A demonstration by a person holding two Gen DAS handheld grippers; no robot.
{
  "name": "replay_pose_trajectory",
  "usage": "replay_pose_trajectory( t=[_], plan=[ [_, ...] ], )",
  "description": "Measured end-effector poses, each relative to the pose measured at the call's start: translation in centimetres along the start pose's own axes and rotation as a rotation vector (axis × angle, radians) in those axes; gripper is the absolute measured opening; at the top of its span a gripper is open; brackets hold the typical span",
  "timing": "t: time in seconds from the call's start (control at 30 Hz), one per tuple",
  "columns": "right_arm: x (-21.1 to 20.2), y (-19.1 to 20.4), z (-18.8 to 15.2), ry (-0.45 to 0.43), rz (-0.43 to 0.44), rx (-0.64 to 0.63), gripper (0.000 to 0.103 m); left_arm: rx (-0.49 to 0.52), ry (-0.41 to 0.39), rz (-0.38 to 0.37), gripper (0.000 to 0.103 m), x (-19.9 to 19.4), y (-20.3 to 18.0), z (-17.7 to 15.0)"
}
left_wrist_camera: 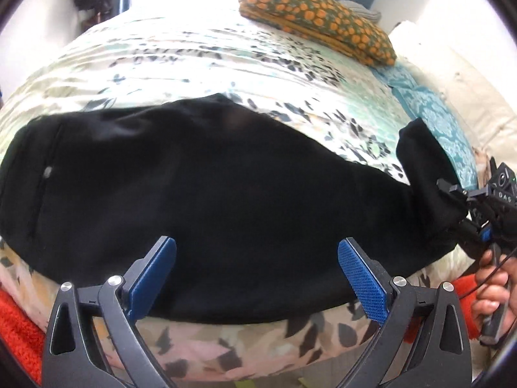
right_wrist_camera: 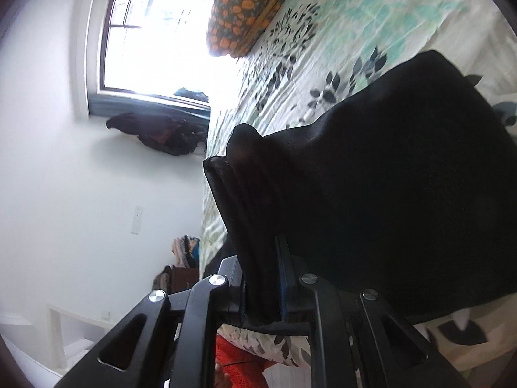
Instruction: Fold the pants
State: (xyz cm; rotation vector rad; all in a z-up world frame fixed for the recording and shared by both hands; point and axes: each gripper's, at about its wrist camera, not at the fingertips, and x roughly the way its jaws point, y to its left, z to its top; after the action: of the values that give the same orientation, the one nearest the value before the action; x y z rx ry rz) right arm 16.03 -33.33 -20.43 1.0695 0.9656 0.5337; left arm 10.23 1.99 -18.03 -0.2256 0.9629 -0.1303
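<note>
Bedroom, daylight from a window (right_wrist_camera: 152, 42) on the white wall. Work surface is a bed with a leaf-print bedspread (left_wrist_camera: 200, 55) in white, teal and grey.

Left gripper (left_wrist_camera: 257, 278): fingers spread wide, blue pads apart, nothing between them. It hovers at the near edge of the bed. The black pants (left_wrist_camera: 194, 187) lie directly ahead of it and under its fingertips, spread flat across the bedspread; whether the pads touch the cloth cannot be told.

Right gripper (right_wrist_camera: 263, 278): clamped on the pants. Several stacked layers of black fabric run between its fingers, edges visible just ahead of the tips. Seen from the left wrist camera, this gripper sits off to the far right, holding one end of the garment raised off the bed and turned back toward the rest.

Progress (judgement): the layered edge in the right gripper suggests the legs are already laid one on the other, so the lengthwise fold looks done. The crosswise fold looks under way: the lifted end has yet to be laid over the flat part. Smoothing and any final fold remain.

Counts:
- pants: one
- grippers: two
- orange-spotted pillow (left_wrist_camera: 318, 19): one, far beyond the left gripper at the head of the bed
- teal patterned cloth (left_wrist_camera: 433, 123): one, ahead and right
- dark clothes heap (right_wrist_camera: 158, 132) below the window: one
</note>
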Motion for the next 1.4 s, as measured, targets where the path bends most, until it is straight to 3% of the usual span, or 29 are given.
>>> replay_pose_trajectory(
  t=[0.1, 0.23, 0.3, 0.33, 0.37, 0.43, 0.53, 0.63, 0.67, 0.73, 0.83, 0.87, 0.93, 1.0, 1.23, 1.27, 1.33, 1.4],
  plan=[
    [4.8, 1.5, -2.3, 0.061, -0.101, -0.090, 0.015, -0.051, 0.026, 0.010, 0.100, 0.1, 2.2, -0.3],
    [9.1, 3.0, -5.1, 0.127, -0.223, -0.227, 0.015, -0.061, -0.009, -0.008, 0.101, -0.9, 3.3, 0.5],
    [10.2, 3.4, -6.0, 0.137, -0.286, -0.302, 0.023, -0.055, -0.012, -0.011, 0.101, -0.8, 3.3, 0.8],
    [10.7, 3.8, -6.5, 0.141, -0.321, -0.344, 0.033, -0.058, -0.010, -0.013, 0.101, -0.1, 3.0, 0.7],
    [10.9, 4.0, -7.0, 0.155, -0.344, -0.379, 0.055, -0.065, -0.006, -0.018, 0.101, 0.0, 3.1, 0.7],
    [11.1, 4.6, -7.9, 0.207, -0.339, -0.427, 0.071, -0.072, 0.001, -0.023, 0.101, 0.4, 2.7, 0.7],
    [9.2, 5.8, -8.7, 0.247, -0.329, -0.501, 0.071, -0.045, 0.001, -0.025, 0.100, -0.1, 1.6, 0.6],
    [4.4, 5.8, -8.6, 0.172, -0.325, -0.559, 0.074, 0.020, -0.022, -0.095, 0.100, -1.1, -1.4, 0.5],
    [2.7, 5.6, -8.5, 0.129, -0.333, -0.573, 0.081, 0.062, -0.021, -0.127, 0.100, -1.1, -3.0, 0.6],
    [-0.2, 4.4, -8.1, 0.039, -0.371, -0.572, 0.083, 0.169, -0.006, -0.175, 0.100, -0.6, -6.5, 0.8],
    [-3.0, 2.1, -6.9, -0.040, -0.401, -0.488, 0.083, 0.266, 0.030, -0.155, 0.099, 1.6, -10.3, 1.0],
    [-3.5, 1.5, -6.4, -0.061, -0.402, -0.461, 0.083, 0.272, 0.042, -0.142, 0.096, 2.4, -11.0, 1.0],
    [-4.4, 1.0, -5.7, -0.102, -0.391, -0.432, 0.083, 0.269, 0.080, -0.114, 0.065, 4.0, -11.5, 1.2],
    [-5.1, 1.0, -5.4, -0.131, -0.375, -0.427, 0.083, 0.246, 0.117, -0.113, 0.064, 4.9, -11.5, 1.3],
    [-5.4, 1.5, -5.2, -0.130, -0.323, -0.419, 0.083, 0.266, 0.138, -0.044, 0.061, 6.5, -11.9, 0.9],
    [-5.2, 1.7, -5.4, -0.130, -0.320, -0.423, 0.083, 0.260, 0.145, -0.039, 0.056, 6.7, -11.9, 0.9],
    [-5.2, 2.0, -5.4, -0.131, -0.318, -0.435, 0.083, 0.251, 0.175, -0.030, 0.011, 7.5, -12.0, 0.8],
    [-5.2, 2.1, -5.6, -0.134, -0.320, -0.444, 0.083, 0.237, 0.178, -0.018, 0.006, 7.6, -12.0, 0.9]
  ],
)
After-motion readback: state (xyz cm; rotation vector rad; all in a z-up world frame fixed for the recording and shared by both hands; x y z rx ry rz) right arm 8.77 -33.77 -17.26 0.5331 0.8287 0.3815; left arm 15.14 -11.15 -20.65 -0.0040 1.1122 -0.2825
